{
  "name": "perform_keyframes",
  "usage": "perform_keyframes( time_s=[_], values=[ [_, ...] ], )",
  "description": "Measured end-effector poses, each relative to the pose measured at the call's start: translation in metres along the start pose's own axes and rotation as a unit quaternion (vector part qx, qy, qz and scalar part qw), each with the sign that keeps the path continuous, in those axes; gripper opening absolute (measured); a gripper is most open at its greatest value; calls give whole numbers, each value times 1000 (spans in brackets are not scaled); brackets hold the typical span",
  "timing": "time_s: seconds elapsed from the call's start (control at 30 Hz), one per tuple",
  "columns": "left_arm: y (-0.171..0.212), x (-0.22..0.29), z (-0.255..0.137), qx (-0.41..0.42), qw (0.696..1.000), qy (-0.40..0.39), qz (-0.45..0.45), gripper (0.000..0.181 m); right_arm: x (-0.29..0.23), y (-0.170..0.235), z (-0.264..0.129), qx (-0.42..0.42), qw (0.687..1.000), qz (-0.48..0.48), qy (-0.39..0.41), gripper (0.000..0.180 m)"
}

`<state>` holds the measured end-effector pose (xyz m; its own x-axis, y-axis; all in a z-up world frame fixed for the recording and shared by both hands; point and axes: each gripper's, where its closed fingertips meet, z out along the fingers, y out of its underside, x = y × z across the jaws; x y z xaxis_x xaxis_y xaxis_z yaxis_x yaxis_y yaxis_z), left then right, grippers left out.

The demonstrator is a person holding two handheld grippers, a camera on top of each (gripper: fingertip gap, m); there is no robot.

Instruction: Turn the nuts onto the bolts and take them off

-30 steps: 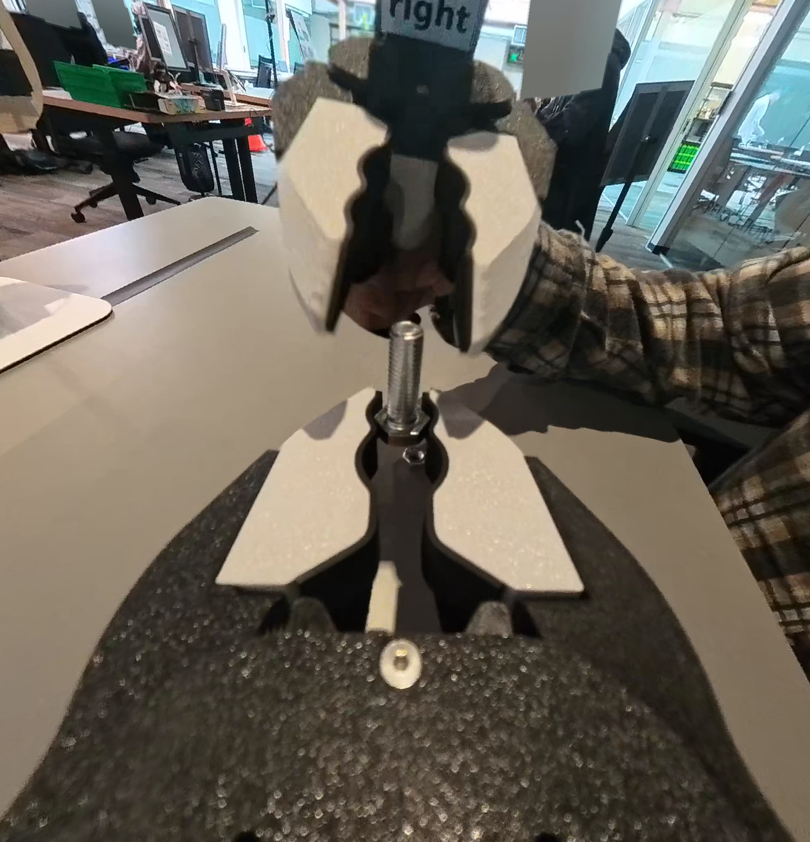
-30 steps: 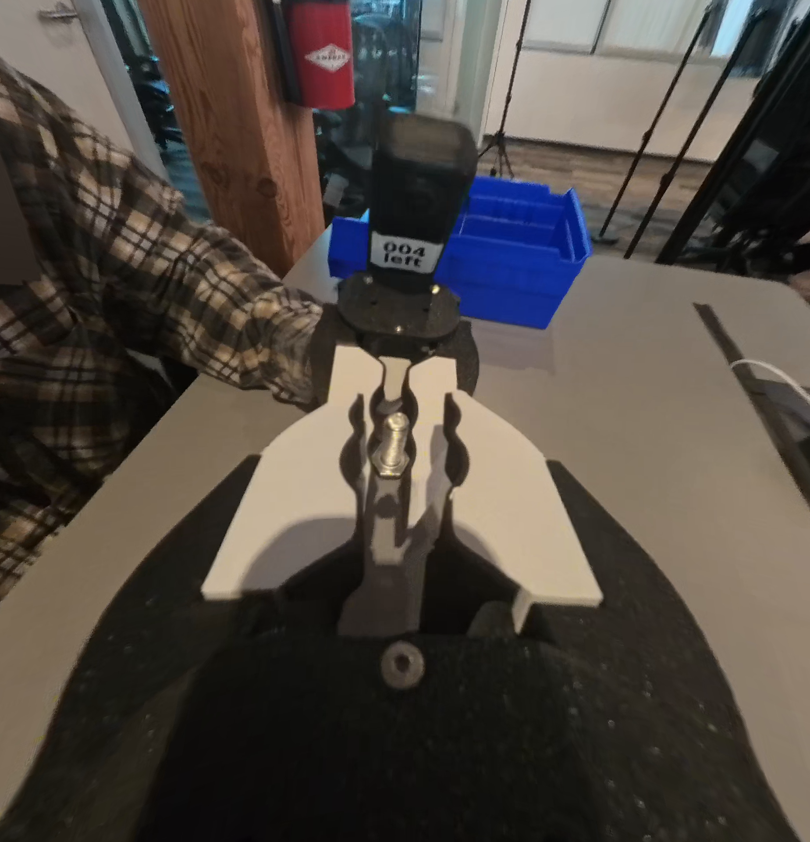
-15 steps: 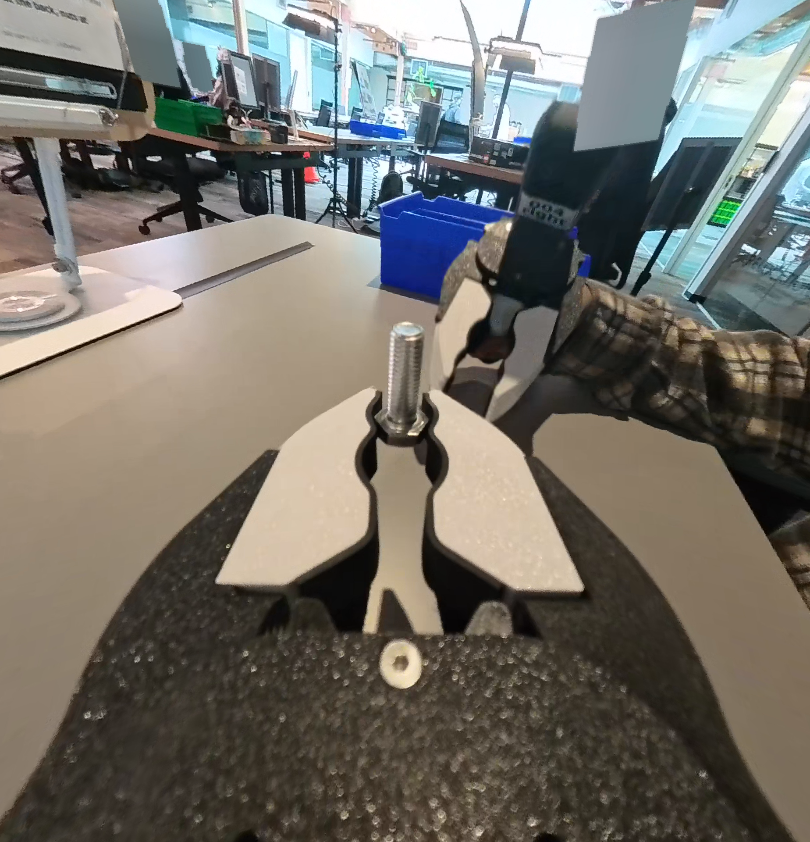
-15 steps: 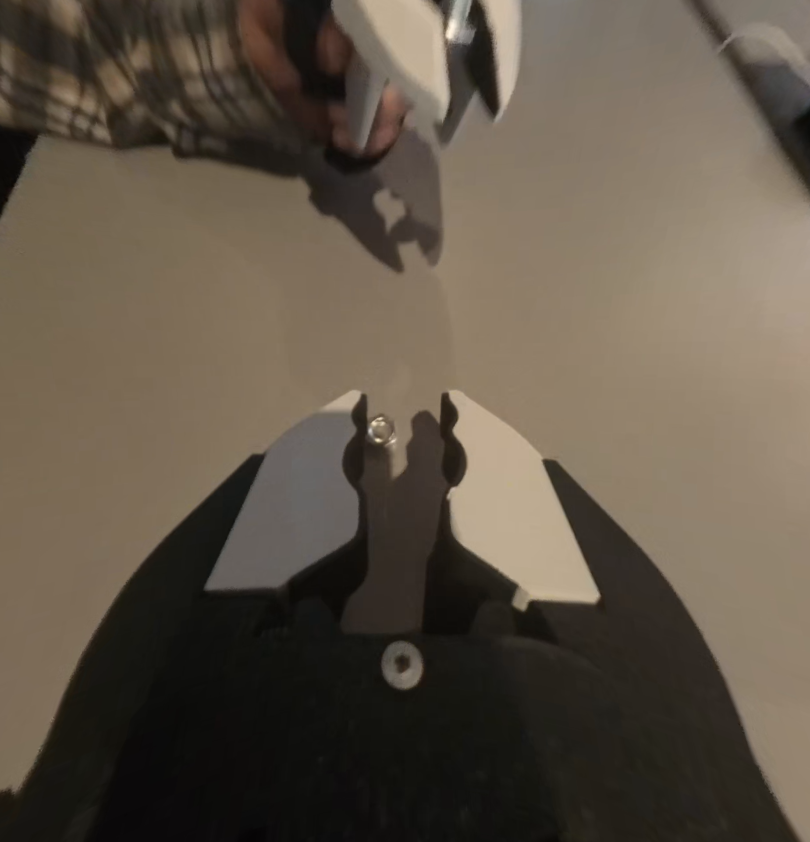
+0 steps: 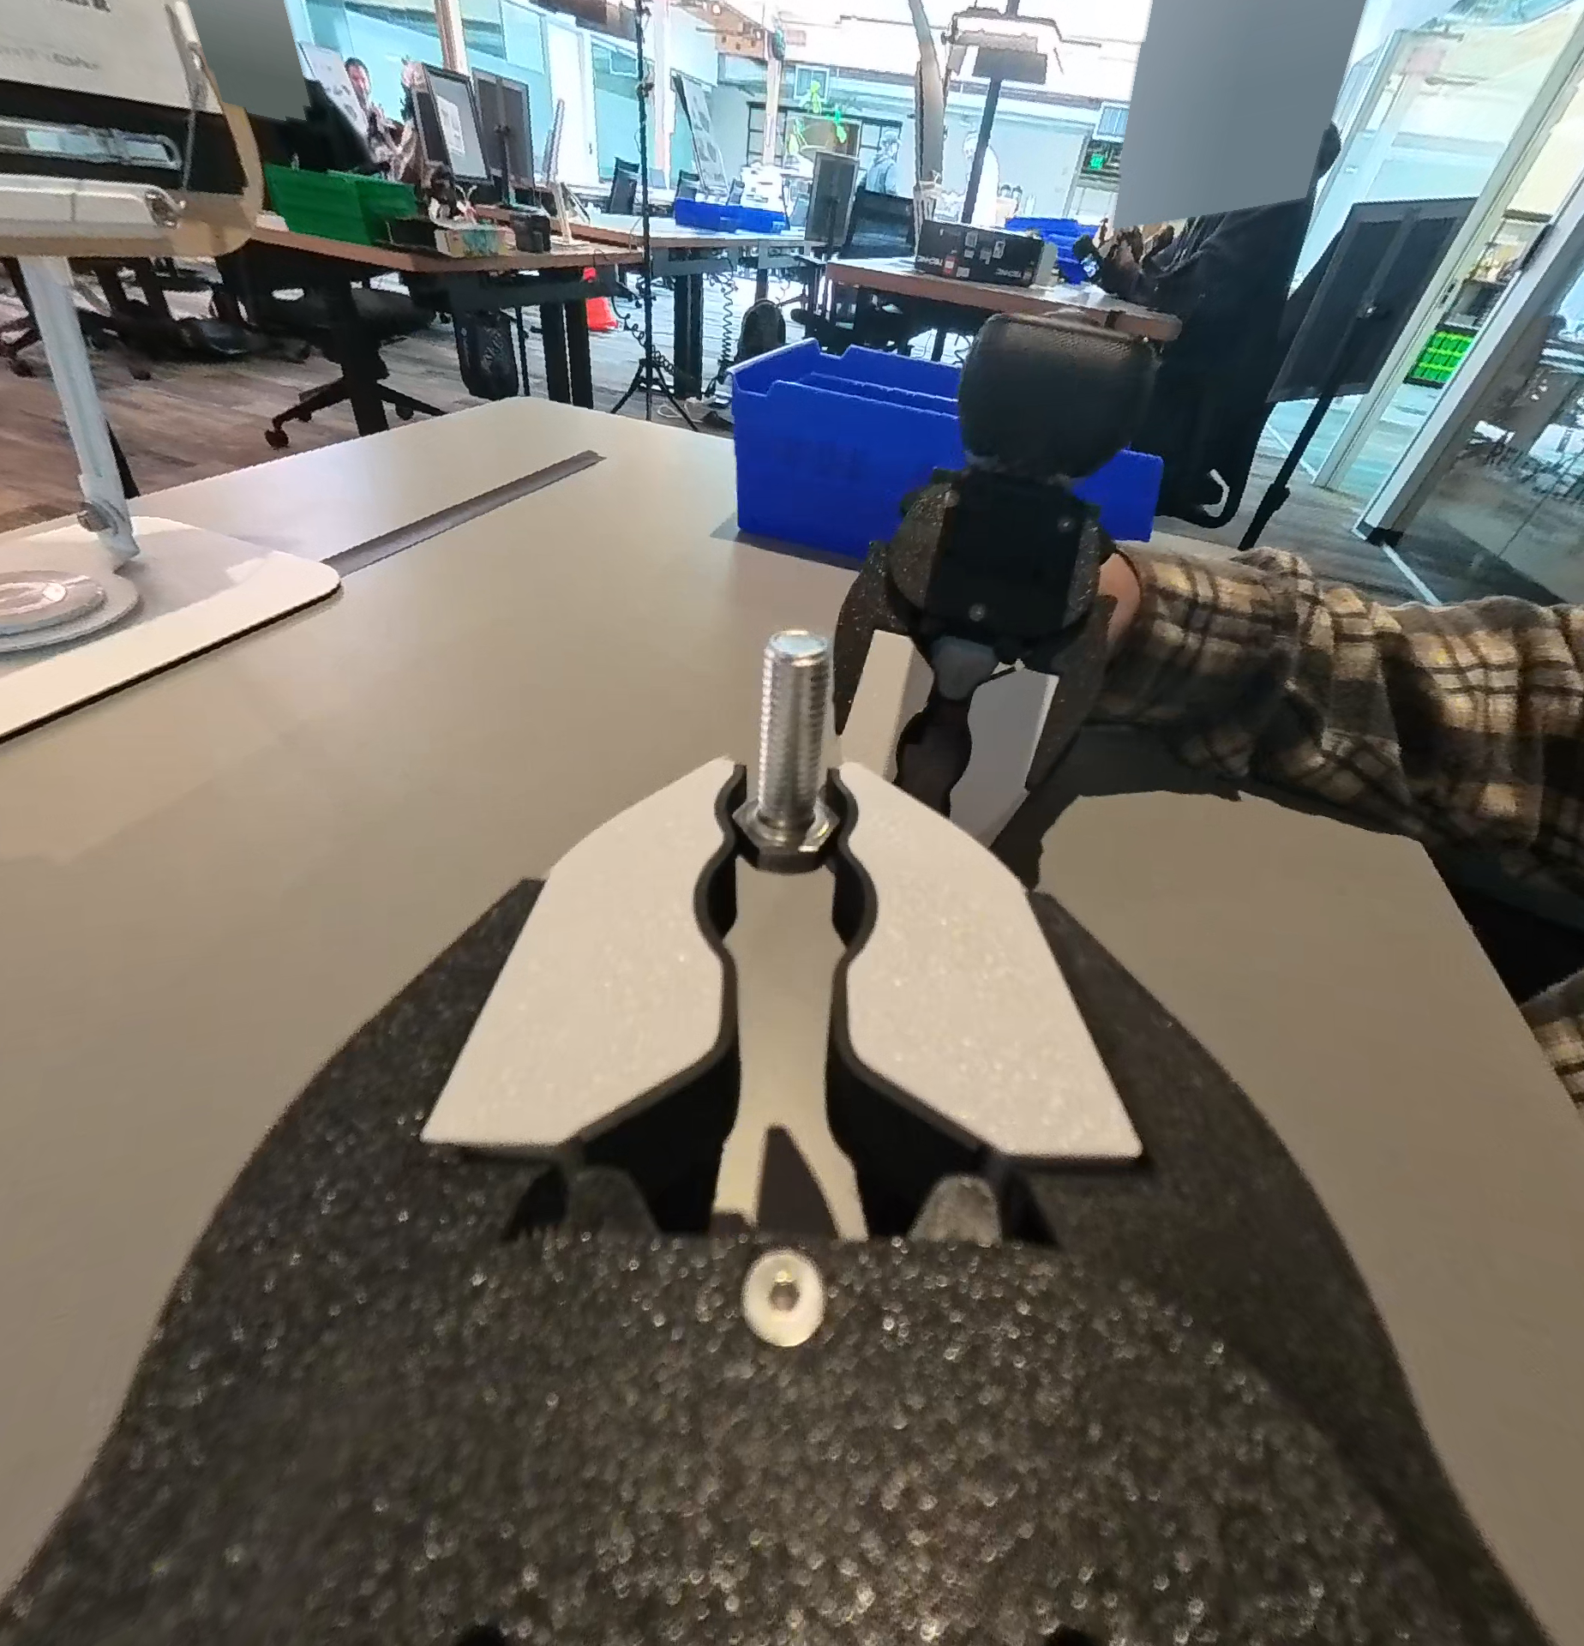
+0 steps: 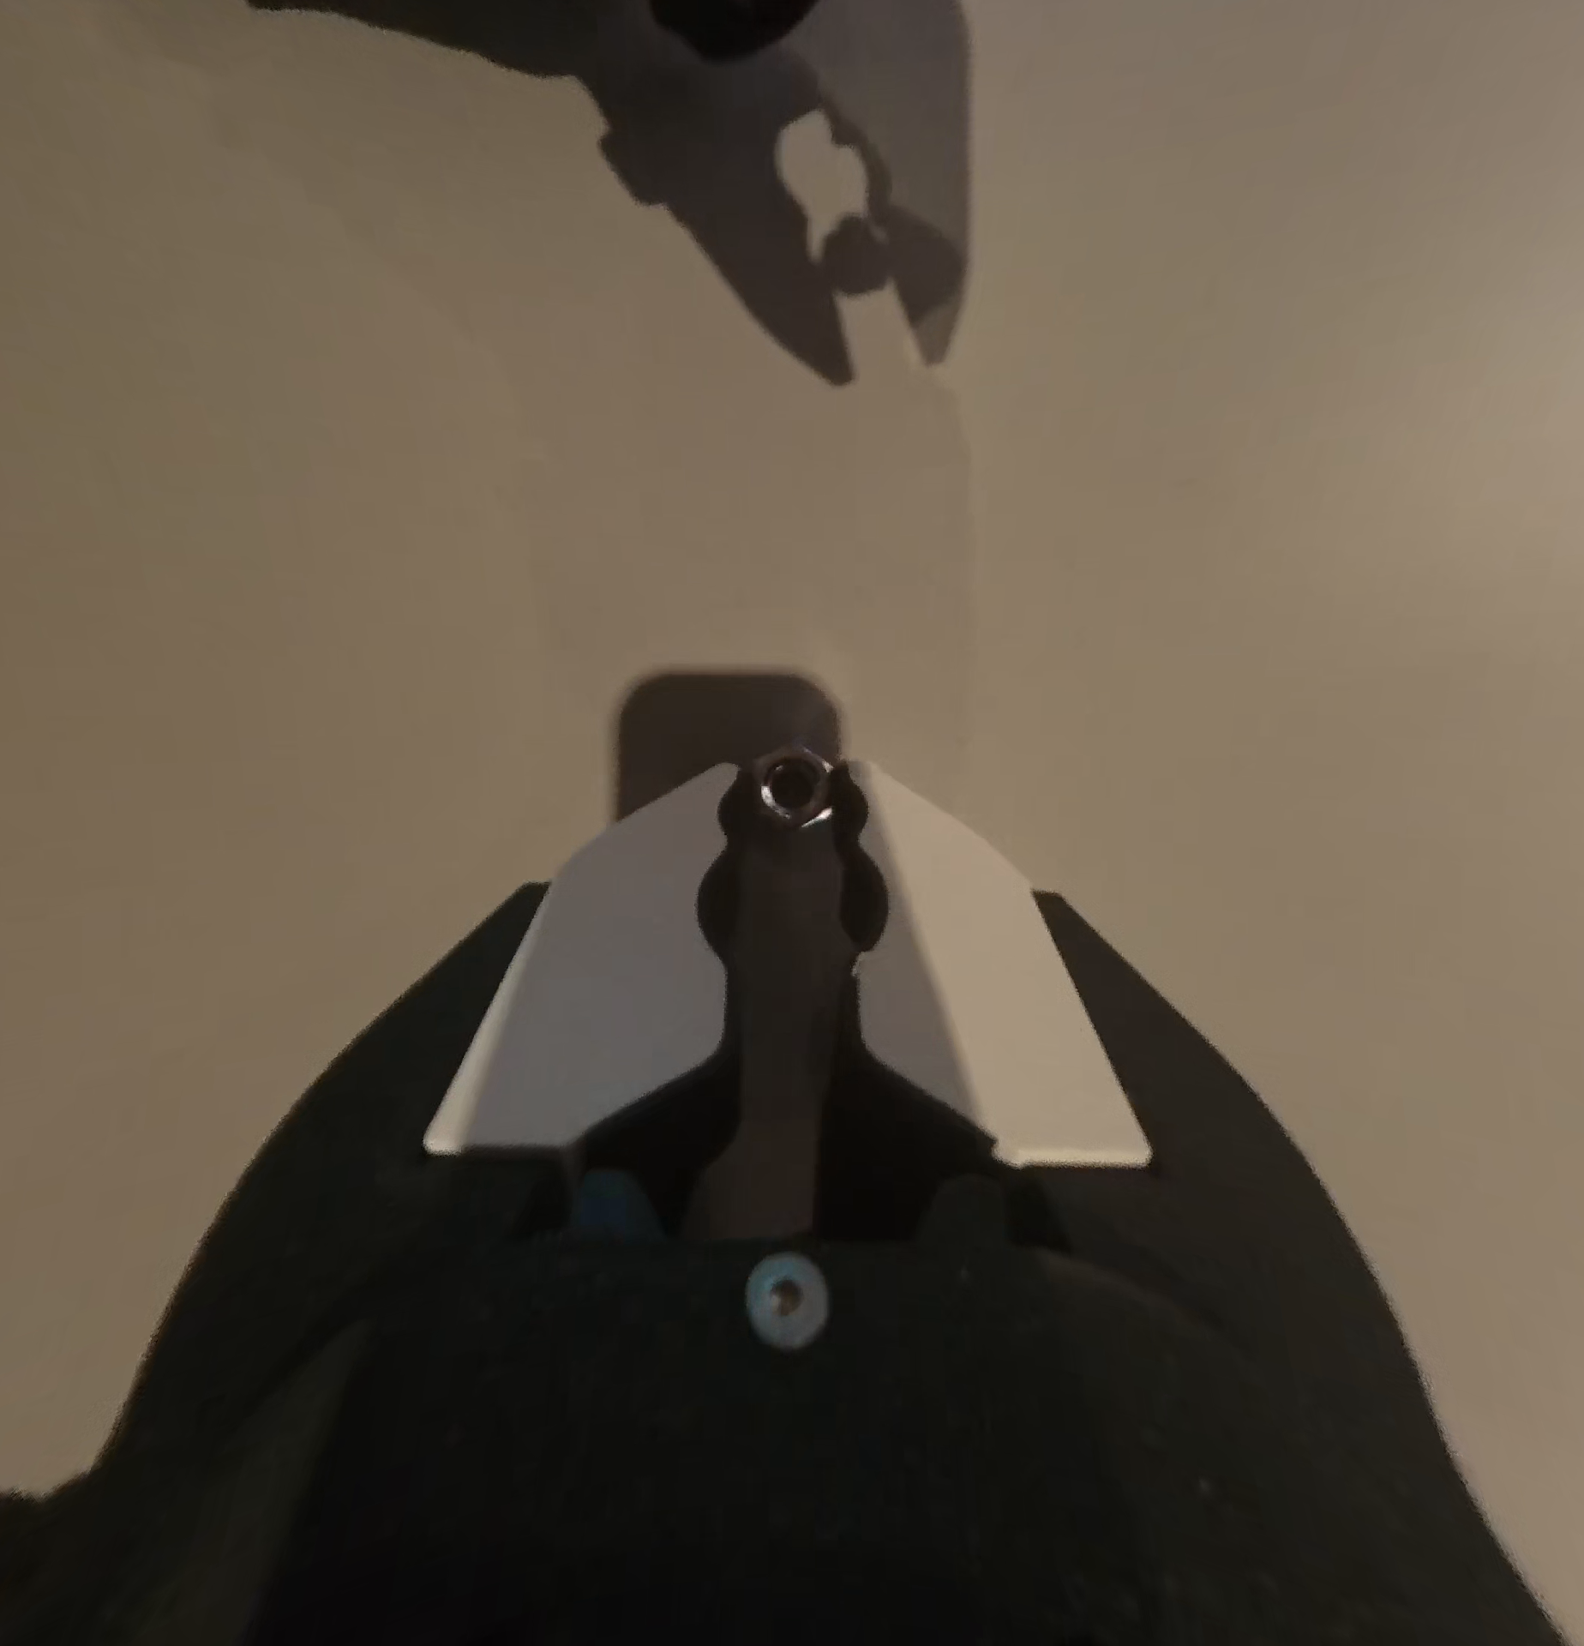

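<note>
My left gripper (image 5: 784, 806) is shut on the hex head of a silver bolt (image 5: 796, 712), which stands upright with its bare thread pointing up, above the grey table (image 5: 370, 802). My right gripper (image 6: 793, 788) points straight down at the table (image 6: 325, 534) and is shut on a small steel nut (image 6: 793, 793) at its fingertips. In the left wrist view the right gripper (image 5: 958, 766) hangs tips-down just right of and behind the bolt, apart from it. The nut is hidden in that view.
A blue bin (image 5: 815, 445) stands at the table's far edge behind the right gripper. A white stand base (image 5: 147, 588) sits at the left. A plaid sleeve (image 5: 1349, 695) reaches in from the right. The left gripper's shadow (image 6: 771, 223) falls on the table. The left gripper's tips are roughly 12 cm from the right gripper's.
The right gripper has drawn back from the bolt with the nut in its tips, moved right and tipped down toward the table. The bolt's thread is now bare. The left gripper holds still.
</note>
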<state>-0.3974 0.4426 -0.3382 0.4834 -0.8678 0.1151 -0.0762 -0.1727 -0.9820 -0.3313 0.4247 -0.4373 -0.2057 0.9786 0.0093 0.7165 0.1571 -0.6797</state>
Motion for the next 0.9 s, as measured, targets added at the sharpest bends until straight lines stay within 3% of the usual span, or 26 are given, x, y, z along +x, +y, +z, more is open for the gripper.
perform_keyframes(
  time_s=[0.03,0.23,0.43,0.63,0.9],
  values=[
    [0,-1,0,0,1000,-1,-1,16,0,0,0,-1,1000,3,1,17],
    [5,-3,3,-8,1000,-17,21,16,8,-13,-12,30,999,20,29,17],
    [10,1,10,-16,998,-28,52,16,20,-106,-76,148,985,3,92,17],
    [10,5,10,-14,998,-23,55,16,12,-153,-69,78,994,-49,53,17],
    [8,5,9,-16,998,-29,59,16,9,-157,-51,26,997,-68,33,17]
  ],
)
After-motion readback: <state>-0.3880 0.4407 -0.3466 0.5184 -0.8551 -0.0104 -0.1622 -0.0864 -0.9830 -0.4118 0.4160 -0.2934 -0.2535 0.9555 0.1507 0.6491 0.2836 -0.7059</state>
